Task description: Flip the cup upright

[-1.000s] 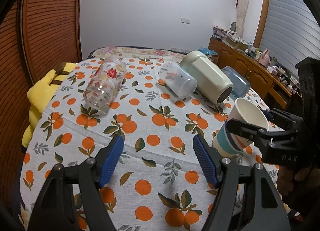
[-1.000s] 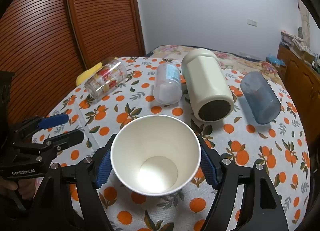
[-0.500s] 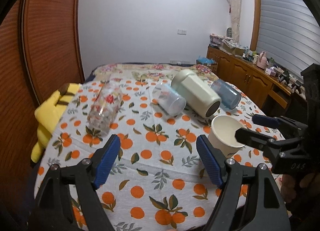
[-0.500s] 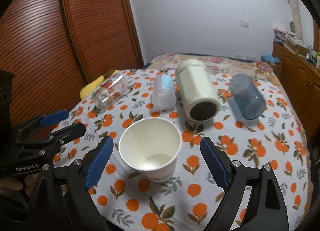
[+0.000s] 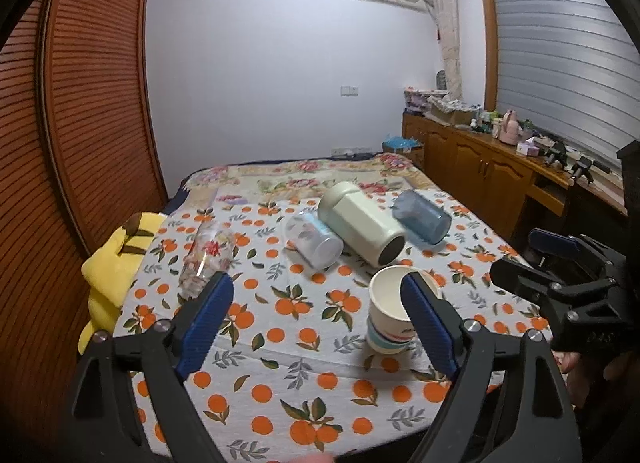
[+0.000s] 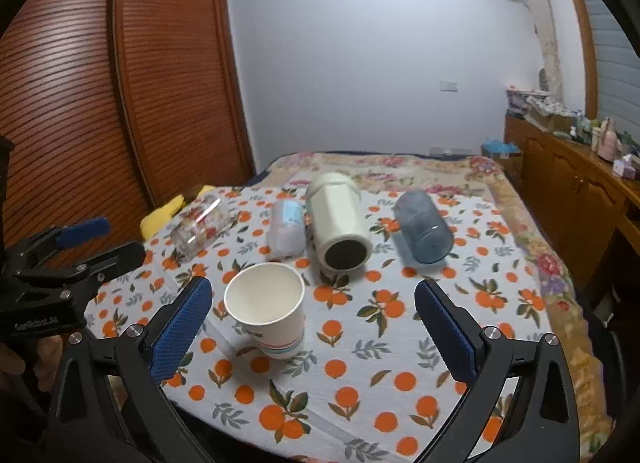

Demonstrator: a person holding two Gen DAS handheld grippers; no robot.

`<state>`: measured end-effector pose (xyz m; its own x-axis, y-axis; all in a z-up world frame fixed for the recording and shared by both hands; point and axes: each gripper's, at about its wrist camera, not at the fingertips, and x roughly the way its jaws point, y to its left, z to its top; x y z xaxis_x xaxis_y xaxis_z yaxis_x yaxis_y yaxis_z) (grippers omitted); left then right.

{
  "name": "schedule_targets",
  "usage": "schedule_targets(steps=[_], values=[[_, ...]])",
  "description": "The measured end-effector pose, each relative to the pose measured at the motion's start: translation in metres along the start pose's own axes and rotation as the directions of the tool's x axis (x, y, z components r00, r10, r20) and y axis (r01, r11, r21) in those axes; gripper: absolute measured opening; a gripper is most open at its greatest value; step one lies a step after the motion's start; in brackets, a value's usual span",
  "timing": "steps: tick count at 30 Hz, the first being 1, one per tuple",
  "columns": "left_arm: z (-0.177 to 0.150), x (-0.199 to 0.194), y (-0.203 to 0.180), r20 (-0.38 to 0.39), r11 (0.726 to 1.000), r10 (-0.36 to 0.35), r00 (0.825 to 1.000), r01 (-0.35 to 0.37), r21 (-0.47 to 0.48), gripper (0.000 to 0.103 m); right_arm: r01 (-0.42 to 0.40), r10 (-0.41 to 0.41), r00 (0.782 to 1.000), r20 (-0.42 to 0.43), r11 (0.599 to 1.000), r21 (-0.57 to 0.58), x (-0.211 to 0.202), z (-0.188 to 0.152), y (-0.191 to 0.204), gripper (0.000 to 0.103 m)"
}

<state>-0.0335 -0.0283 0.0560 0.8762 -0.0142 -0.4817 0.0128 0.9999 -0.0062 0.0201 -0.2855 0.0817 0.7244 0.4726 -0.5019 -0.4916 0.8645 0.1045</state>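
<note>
Paper cup [image 6: 266, 309] upright on tablecloth [image 6: 400, 327], just beyond both spread, empty tongs [image 6: 312, 327], untouched.

Two black plastic hand-held grippers, left [image 5: 316, 315] and right [image 6: 312, 319], carry ribbed blue finger pads [image 6: 182, 327], silver screws at the joints and white lettering.

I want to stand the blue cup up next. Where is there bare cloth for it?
Bare cloth lies right of the paper cup, in front of the blue cup. The back row by the cream flask is crowded.
</note>
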Motion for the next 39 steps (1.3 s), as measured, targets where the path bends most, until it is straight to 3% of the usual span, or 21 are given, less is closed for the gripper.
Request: schedule_targets(steps=[15,39], values=[[-0.012,-0.020,-0.006,0.030,1.000,0.021,0.999,-0.021,-0.008,0.093,0.056,-0.057,0.998,0.038,0.998,0.039,-0.020,-0.011,-0.001,0.103],[-0.017,-0.019,0.001,0.023,0.999,0.021,1.000,-0.020,-0.028,0.093,0.061,-0.062,0.997,0.041,0.997,0.040,-0.019,-0.012,-0.001,0.103]])
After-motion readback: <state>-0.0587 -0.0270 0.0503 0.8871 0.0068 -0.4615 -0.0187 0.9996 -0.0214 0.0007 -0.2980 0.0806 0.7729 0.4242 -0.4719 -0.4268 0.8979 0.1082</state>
